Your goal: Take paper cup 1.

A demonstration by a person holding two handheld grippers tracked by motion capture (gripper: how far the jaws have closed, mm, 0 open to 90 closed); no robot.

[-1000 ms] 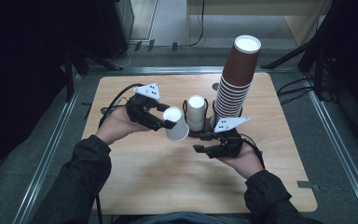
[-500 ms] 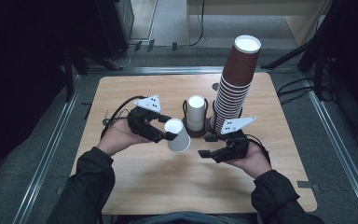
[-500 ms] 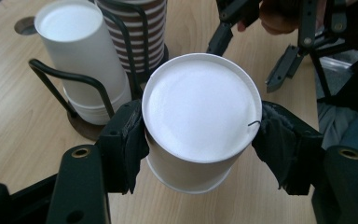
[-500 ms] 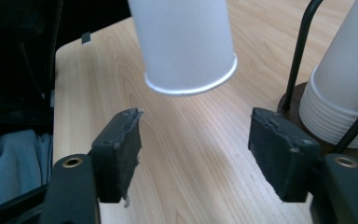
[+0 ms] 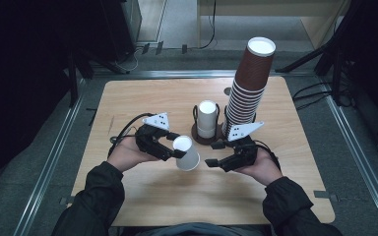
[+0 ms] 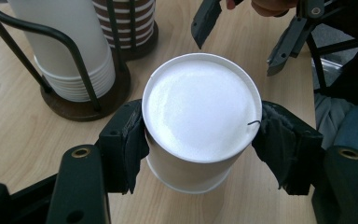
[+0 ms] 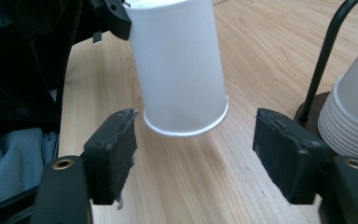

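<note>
The left gripper (image 5: 175,147) pinches the tilted white cup (image 5: 187,154), its mouth aimed between the right gripper's (image 5: 213,154) spread fingers (image 7: 114,142).

Desk (image 5: 142,98): light wood top with rounded corners, grain visible, set inside a metal frame on a grey floor (image 5: 39,162); small dark round hole (image 5: 227,91) in the top toward the far edge. Standing directly on it, centre: a dark round-based wire holder (image 5: 197,135) with a short stack of white cups (image 5: 207,118), upright; just beside it, on the right, a tall stack of brown cups (image 5: 248,86), upright, white inside showing at the top, its foot in a second dark holder. The person's sleeves reach over the near edge.
</note>
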